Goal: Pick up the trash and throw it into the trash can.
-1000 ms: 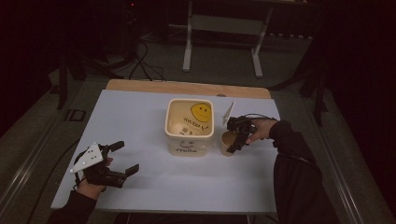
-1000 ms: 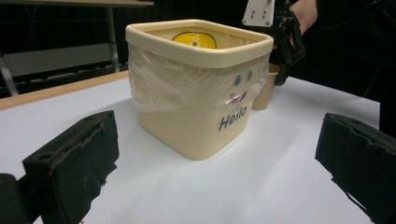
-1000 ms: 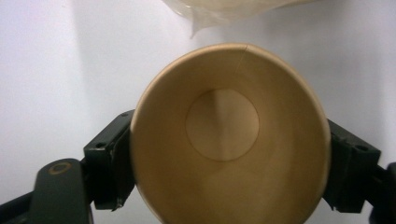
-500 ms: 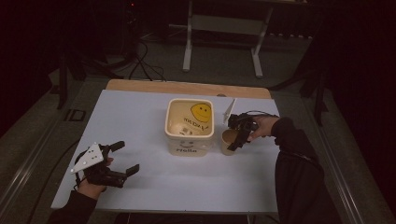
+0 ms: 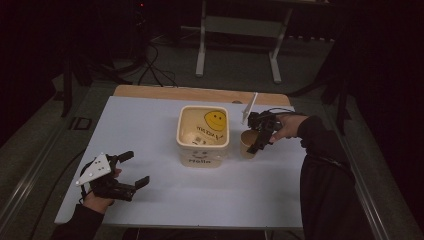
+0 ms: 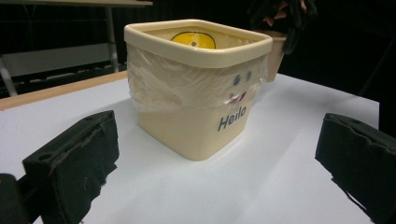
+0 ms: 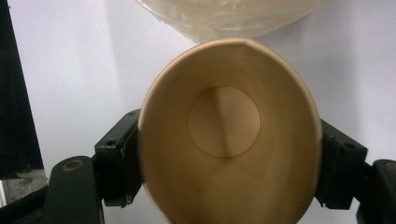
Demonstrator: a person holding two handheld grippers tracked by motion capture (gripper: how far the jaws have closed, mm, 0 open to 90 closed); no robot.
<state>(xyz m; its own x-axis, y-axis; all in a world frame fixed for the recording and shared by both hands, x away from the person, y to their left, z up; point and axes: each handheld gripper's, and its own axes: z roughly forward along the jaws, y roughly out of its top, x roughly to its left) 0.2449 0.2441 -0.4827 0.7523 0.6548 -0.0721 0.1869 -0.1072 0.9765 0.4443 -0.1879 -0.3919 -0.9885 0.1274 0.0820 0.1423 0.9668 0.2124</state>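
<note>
From the high view, the white table (image 5: 165,200) had wide bare room around the left gripper (image 5: 131,171), jaws spread near the front-left edge. The right gripper (image 5: 253,145) clamped a paper cup (image 5: 246,143) just beside the cream bin (image 5: 202,134).

In the left gripper view, the bin (image 6: 198,88) stood ahead between spread pads.

In the right gripper view, the cup (image 7: 229,135) sat squeezed between both jaws, its base cut off.
</note>
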